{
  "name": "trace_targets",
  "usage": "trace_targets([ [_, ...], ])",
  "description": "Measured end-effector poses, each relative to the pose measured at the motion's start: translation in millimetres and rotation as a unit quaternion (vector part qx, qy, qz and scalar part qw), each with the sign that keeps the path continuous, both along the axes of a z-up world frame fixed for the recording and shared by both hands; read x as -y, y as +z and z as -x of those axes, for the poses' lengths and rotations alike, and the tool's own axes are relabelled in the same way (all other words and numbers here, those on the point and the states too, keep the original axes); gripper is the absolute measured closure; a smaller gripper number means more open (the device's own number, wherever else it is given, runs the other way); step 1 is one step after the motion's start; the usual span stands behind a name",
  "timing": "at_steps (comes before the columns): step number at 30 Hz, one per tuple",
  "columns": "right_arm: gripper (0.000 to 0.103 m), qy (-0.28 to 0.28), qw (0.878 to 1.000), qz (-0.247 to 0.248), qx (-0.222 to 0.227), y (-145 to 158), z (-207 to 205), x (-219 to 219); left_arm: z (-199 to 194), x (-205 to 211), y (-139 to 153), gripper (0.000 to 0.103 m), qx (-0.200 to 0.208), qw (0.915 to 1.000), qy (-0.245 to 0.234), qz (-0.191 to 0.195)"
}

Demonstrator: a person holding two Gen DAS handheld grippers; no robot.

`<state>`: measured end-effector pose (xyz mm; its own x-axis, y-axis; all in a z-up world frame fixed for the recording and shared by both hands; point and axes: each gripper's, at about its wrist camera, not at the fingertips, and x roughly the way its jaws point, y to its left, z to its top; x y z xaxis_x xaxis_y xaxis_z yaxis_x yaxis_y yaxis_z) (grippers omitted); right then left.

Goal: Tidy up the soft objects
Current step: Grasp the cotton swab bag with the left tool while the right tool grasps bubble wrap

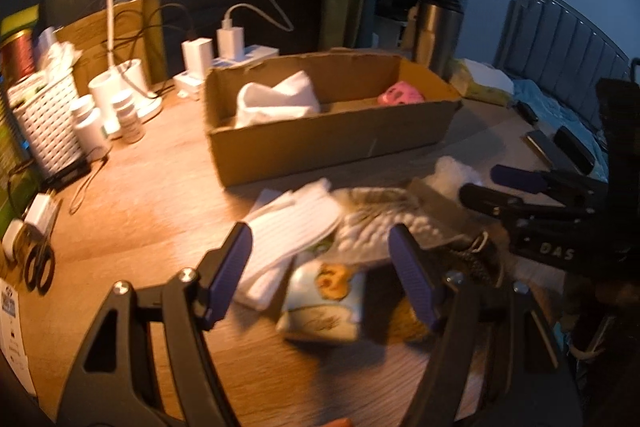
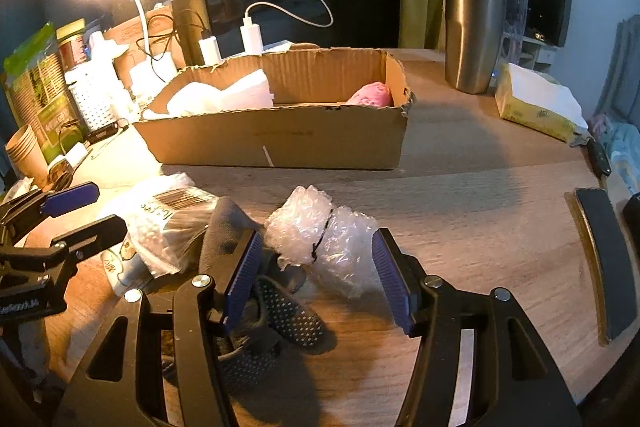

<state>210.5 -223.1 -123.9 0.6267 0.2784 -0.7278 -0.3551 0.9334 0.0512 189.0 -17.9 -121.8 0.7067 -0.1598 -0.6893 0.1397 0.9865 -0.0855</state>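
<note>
Open brown corrugated cardboard box on wooden counter, far side of the loose pile: holding one white folded cloth at left end, one pink soft toy at right end. Crumpled clear bubble-wrap bundle tied with black string: one, on counter short of the box, directly ahead of right tongs, long axis slanting from upper left to lower right across the gap; nearest hand the right. Right tongs: moderately wide, pads flanking the bundle without pressing, nothing held. Left tongs: wide, empty, over one pale printed snack pouch. Remaining on counter: one white ribbed folded cloth, one clear bag of white pellets, dark dotted grip gloves, count uncertain.
</note>
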Motion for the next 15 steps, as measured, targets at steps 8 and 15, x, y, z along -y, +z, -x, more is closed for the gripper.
trace_targets([
  [8, 0.042, -0.007, 1.000, -0.007, -0.011, -6.7, -14.8, 7.5, -11.8, 22.4, 0.1, 0.031, -0.003, 0.9996, -0.027, 0.001],
  [15, 0.035, -0.007, 1.000, -0.015, -0.019, -10.6, -25.9, 13.3, -23.6, 36.3, -5.6, 0.031, -0.018, 0.9992, -0.036, 0.000],
])
